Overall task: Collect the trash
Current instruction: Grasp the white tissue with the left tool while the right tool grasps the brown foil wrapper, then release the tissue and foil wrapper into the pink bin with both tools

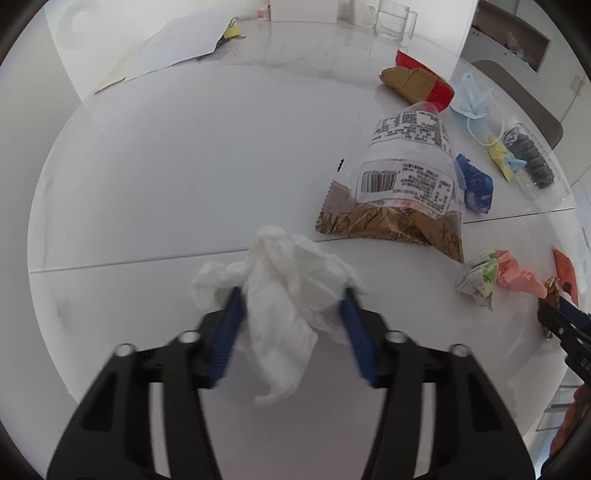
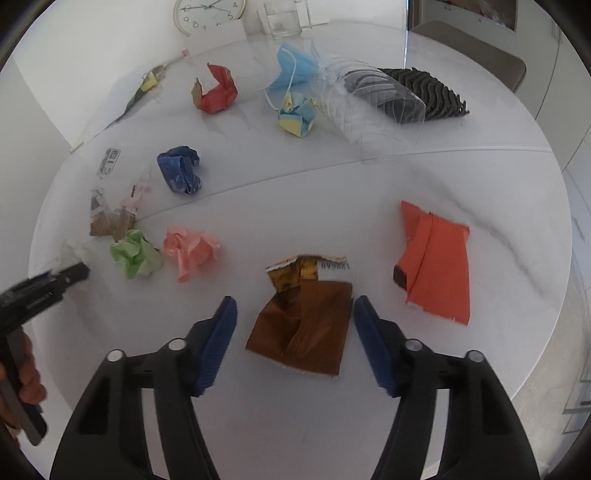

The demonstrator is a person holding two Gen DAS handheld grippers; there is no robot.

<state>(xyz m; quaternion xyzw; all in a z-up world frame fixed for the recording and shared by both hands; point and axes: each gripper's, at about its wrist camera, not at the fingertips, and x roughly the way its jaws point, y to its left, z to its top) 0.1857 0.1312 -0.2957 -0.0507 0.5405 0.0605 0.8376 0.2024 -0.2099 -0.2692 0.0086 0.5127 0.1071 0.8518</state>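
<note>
My left gripper (image 1: 293, 295) stands around a crumpled white tissue (image 1: 284, 291) on the white table (image 1: 184, 166); its blue fingers (image 1: 231, 332) are apart on either side, and I cannot tell whether they press it. My right gripper (image 2: 295, 306) is open, its fingers either side of a torn brown foil wrapper (image 2: 306, 325) lying flat on the table. The left gripper also shows at the left edge of the right wrist view (image 2: 55, 277).
Scattered trash: a clear and brown snack bag (image 1: 402, 184), blue wad (image 2: 179, 170), green wad (image 2: 135, 253), pink wad (image 2: 190, 249), orange packet (image 2: 436, 266), red and brown box (image 2: 216, 92), blue mask (image 2: 295, 68), clear tray with black liner (image 2: 399, 96). A glass jug (image 1: 393, 22) stands at the back.
</note>
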